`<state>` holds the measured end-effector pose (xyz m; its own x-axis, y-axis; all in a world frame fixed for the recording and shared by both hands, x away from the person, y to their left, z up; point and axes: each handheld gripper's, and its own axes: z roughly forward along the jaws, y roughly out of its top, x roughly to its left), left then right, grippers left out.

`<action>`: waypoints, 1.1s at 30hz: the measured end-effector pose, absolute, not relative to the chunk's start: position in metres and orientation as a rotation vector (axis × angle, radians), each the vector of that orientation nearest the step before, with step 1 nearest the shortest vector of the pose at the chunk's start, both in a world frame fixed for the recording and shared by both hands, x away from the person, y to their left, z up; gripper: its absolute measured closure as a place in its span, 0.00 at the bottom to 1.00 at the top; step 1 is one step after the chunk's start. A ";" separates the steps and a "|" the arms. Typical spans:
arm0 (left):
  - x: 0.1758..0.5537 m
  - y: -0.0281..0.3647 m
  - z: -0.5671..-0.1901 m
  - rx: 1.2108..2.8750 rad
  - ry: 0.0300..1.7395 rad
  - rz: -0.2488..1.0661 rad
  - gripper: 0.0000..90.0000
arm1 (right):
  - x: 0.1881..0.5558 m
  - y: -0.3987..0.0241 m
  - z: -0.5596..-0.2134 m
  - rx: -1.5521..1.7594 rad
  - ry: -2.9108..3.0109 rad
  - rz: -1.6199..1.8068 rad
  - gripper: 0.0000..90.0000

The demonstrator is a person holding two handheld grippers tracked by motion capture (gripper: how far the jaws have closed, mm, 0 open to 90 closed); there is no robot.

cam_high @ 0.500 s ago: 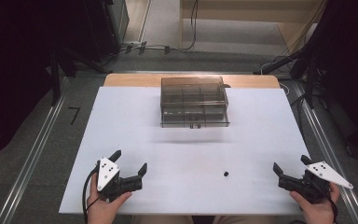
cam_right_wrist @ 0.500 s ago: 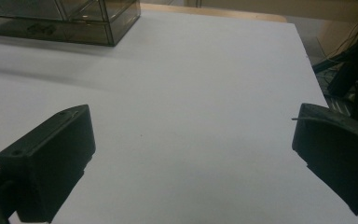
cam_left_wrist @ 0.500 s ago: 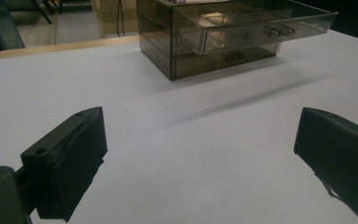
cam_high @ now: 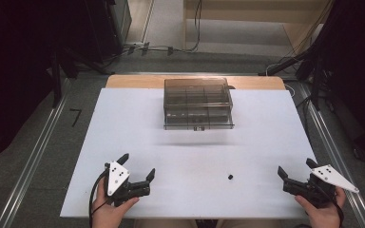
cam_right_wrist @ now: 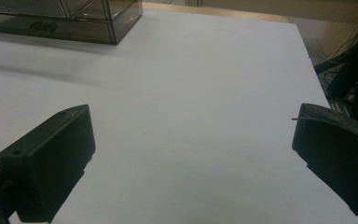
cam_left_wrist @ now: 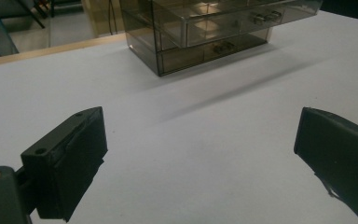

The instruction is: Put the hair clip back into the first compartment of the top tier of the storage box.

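A smoky transparent drawer box (cam_high: pixel 198 104) stands at the back middle of the white table (cam_high: pixel 138 123); its drawers look shut. In the left gripper view the drawer box (cam_left_wrist: pixel 205 32) sits ahead, and it fills the top left corner as the drawer box (cam_right_wrist: pixel 65 18) in the right gripper view. A small black object (cam_high: pixel 230 177) lies on the table toward the front right. My left gripper (cam_high: pixel 137 166) rests at the front left, open and empty. At the front right my right gripper (cam_high: pixel 296 168) is also open and empty, right of the black object.
A bare wooden strip (cam_high: pixel 138 80) runs behind the white surface. Cables (cam_high: pixel 171 47) lie on the floor beyond. Metal rails (cam_high: pixel 33 156) flank both sides of the table. A small dark tool (cam_high: pixel 76 115) lies on the floor at the left.
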<state>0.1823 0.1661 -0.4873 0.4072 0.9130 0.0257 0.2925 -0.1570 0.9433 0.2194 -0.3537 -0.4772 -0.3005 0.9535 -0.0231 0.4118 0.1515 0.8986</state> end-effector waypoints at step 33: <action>0.186 0.114 -0.490 1.765 1.019 0.685 0.06 | 0.221 -0.352 -0.479 1.294 1.831 1.105 0.00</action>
